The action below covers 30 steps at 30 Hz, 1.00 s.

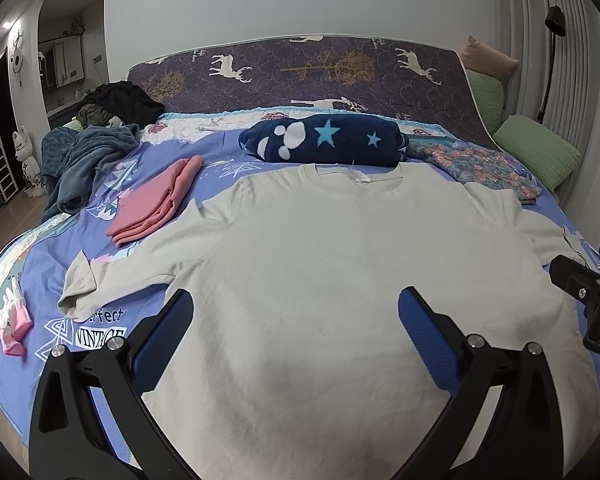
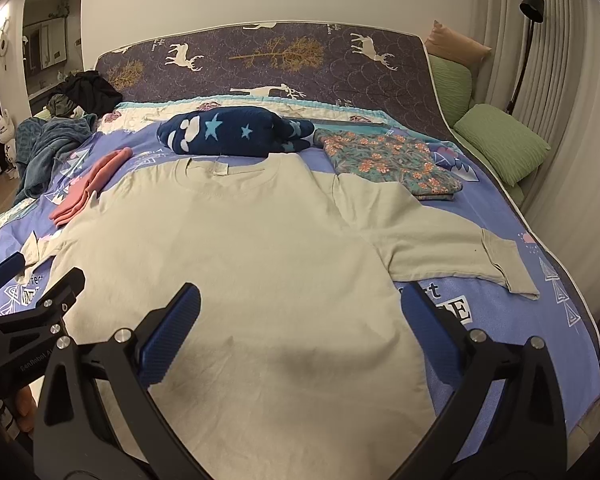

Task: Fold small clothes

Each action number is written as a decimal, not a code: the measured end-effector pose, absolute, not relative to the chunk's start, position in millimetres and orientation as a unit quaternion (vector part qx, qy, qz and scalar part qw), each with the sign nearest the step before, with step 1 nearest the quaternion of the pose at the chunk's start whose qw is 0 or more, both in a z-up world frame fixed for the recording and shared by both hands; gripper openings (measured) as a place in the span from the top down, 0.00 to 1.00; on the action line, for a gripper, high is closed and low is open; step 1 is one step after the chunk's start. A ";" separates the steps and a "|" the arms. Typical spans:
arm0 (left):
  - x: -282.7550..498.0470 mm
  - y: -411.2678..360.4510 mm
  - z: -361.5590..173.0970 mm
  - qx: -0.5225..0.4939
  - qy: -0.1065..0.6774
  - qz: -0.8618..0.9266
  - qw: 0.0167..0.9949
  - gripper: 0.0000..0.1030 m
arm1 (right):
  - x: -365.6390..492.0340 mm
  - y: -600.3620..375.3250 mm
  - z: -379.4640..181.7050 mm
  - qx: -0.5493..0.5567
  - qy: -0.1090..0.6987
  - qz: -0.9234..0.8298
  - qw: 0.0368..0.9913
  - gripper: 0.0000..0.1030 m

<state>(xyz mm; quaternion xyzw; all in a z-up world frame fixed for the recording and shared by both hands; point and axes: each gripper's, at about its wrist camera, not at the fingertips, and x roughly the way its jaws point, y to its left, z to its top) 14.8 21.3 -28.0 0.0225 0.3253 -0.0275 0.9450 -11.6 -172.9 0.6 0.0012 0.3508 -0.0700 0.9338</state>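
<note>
A cream T-shirt [image 1: 300,264] lies flat and spread out on the bed, collar at the far side, both sleeves out; it also shows in the right wrist view [image 2: 236,248]. My left gripper [image 1: 296,320] is open and empty, hovering above the shirt's lower left part. My right gripper [image 2: 300,316] is open and empty, above the shirt's lower right edge. Each gripper shows at the edge of the other's view: the right one [image 1: 592,292] and the left one [image 2: 32,292].
The bed has a purple printed sheet [image 1: 60,280]. A folded pink garment [image 1: 152,204], a navy star blanket [image 1: 324,140], a folded floral garment [image 2: 392,160], a teal blanket heap [image 1: 84,160], small pink-and-white gloves [image 1: 12,320] and green pillows [image 2: 500,140] lie around the shirt.
</note>
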 end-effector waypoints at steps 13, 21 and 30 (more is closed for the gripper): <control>17.4 35.2 -35.5 0.014 0.332 -0.018 0.943 0.01 | -8.3 -163.3 -0.7 -0.010 0.356 -0.070 0.932 0.02; 33.0 78.6 -52.4 -0.025 0.356 0.021 0.934 0.01 | -2.0 -159.9 -7.4 -0.019 0.367 -0.075 0.927 0.02; 60.2 181.2 -72.7 -0.027 0.368 0.140 0.919 0.01 | 11.2 -154.1 -15.2 -0.041 0.380 -0.079 0.921 0.02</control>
